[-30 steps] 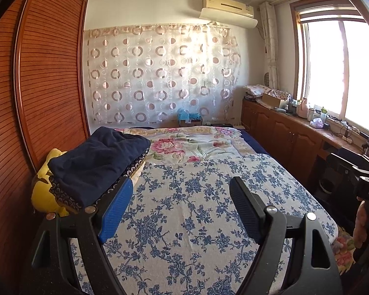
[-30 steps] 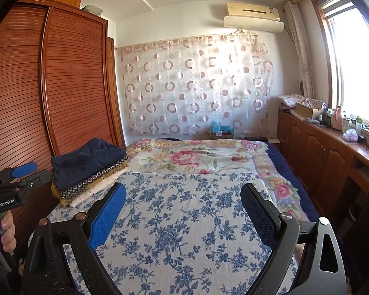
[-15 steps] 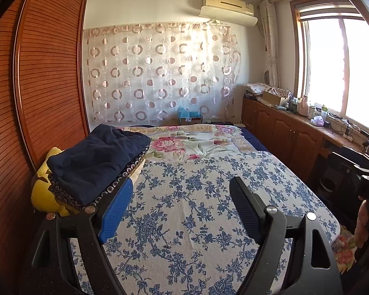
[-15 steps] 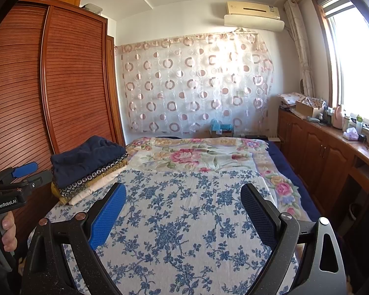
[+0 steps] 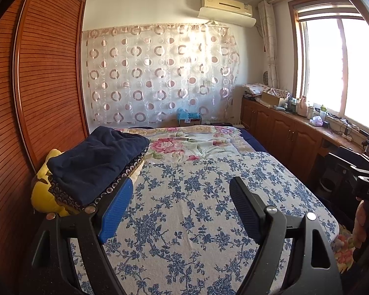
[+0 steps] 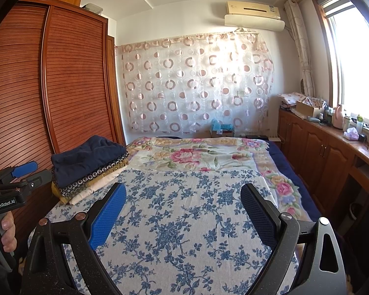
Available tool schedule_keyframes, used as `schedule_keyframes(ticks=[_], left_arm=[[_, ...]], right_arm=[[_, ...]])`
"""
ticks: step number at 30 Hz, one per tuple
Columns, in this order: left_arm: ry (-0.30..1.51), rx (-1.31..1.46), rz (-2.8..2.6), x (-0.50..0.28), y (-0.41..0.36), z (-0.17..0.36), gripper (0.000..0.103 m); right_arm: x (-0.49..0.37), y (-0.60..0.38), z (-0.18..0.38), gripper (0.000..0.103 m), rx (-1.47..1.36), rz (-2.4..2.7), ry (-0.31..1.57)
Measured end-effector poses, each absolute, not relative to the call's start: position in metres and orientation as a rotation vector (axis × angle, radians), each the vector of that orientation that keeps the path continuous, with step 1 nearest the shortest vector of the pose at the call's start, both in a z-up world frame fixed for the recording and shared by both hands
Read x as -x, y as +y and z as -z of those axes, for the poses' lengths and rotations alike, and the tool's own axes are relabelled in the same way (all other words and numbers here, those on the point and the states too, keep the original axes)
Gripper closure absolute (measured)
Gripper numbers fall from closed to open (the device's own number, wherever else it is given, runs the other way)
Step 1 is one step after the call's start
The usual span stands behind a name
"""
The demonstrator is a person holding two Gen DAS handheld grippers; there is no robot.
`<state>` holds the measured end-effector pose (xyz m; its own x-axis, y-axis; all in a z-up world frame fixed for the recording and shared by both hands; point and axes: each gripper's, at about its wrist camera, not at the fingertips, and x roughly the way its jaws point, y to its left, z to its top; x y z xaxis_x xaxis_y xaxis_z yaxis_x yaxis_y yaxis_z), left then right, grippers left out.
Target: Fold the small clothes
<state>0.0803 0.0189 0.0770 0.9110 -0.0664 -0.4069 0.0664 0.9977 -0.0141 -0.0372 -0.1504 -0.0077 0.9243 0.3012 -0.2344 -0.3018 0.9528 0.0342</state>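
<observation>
Both claws, left [image 5: 182, 184] and right [image 6: 183, 189], gaped wide over the blue sheet [image 6: 184, 221], holding nothing. Folded clothes [image 6: 88, 164] sat stacked at ten o'clock.

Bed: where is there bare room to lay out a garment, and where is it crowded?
Free: the blue-flowered sheet, from the folded stack across to the bed's right edge, and the pink-flowered quilt behind it. Crowded: the left edge by the wardrobe, where the stack sits.
</observation>
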Motion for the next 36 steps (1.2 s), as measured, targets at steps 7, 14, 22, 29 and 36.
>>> schedule_keyframes(ticks=[7,14,22,29,36], left_arm=[[0.417,-0.002,0.072,-0.0797,0.0170,-0.0758,0.022],[0.415,-0.003,0.072,-0.0792,0.0151,-0.0763,0.022],[0.415,-0.002,0.072,-0.0790,0.0149,-0.0755,0.022],[0.414,-0.003,0.072,-0.0789,0.0147,-0.0750,0.022],[0.414,-0.003,0.072,-0.0787,0.0148,-0.0749,0.022]], right_arm=[[0.0362,-0.1521,0.0072,0.008,0.005,-0.313,0.242],[0.0366,-0.1519,0.0080,0.008,0.006,-0.313,0.242],[0.0363,-0.1532,0.0084,0.008,0.006,-0.316,0.242],[0.0364,-0.1533,0.0083,0.008,0.006,-0.316,0.241],[0.0364,-0.1546,0.0089,0.008,0.006,-0.321,0.240]])
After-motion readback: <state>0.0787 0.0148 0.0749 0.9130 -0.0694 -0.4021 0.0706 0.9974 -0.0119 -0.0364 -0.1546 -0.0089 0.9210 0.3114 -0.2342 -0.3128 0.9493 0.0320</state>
